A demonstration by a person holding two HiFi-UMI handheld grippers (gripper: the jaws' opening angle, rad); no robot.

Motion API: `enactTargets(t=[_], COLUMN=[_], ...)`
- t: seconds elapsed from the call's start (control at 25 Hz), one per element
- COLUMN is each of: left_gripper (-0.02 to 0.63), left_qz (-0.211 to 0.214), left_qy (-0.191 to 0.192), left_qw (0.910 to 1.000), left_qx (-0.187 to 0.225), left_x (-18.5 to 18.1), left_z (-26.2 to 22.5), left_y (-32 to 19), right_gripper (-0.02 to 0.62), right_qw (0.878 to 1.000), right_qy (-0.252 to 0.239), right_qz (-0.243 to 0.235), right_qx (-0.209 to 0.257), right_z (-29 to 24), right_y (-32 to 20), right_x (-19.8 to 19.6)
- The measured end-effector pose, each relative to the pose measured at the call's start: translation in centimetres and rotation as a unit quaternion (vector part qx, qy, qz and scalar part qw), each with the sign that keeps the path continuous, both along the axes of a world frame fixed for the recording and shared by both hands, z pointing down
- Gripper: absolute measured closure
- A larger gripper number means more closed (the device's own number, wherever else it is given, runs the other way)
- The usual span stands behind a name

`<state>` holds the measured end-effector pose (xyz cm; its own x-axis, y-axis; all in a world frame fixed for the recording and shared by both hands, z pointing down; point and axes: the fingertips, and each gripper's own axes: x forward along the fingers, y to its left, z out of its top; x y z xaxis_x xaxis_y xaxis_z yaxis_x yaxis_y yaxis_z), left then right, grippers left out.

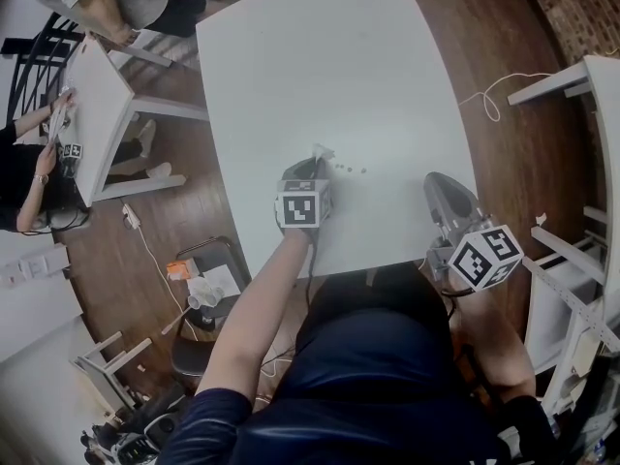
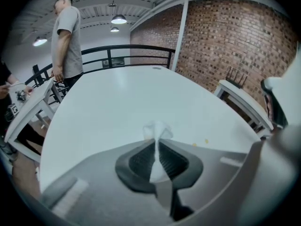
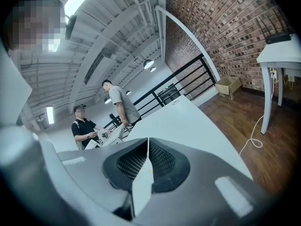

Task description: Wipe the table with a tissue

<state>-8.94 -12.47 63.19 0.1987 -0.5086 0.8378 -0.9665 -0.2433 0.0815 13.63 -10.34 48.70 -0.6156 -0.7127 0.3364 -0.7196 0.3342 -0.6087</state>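
On the white rectangular table (image 1: 368,76) we should drag the crumpled white tissue (image 2: 157,130), clenched in our left gripper (image 2: 156,144), flat and firm, our right gripper (image 3: 148,147) closed empty.

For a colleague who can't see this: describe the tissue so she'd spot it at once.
Find the white table. Near its front edge, the left gripper is shut on the tissue. It is the crumpled white tuft poking from those jaws; the right gripper shows no such tuft.

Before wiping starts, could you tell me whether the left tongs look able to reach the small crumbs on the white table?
Probably yes: the left tongs, shut on a crumpled white tissue, are just left of the small yellowish crumbs, with only bare white table between.
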Motion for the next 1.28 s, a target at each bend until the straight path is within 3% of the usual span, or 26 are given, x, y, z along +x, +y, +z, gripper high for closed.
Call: enactTargets(t=[1.28], left_gripper=[0.588], left_qz=[0.011], left_qy=[0.021], left_qw=[0.9997], left_qx=[-0.007], left_x=[6.5], left_z=[0.0], left_y=[1.3], right_gripper=[0.58], right_qw=[1.0], right_qy=[-0.013], right_qz=[0.013], right_qx=[-0.017], right_z=[0.5], right_y=[0.0], right_x=[0.9])
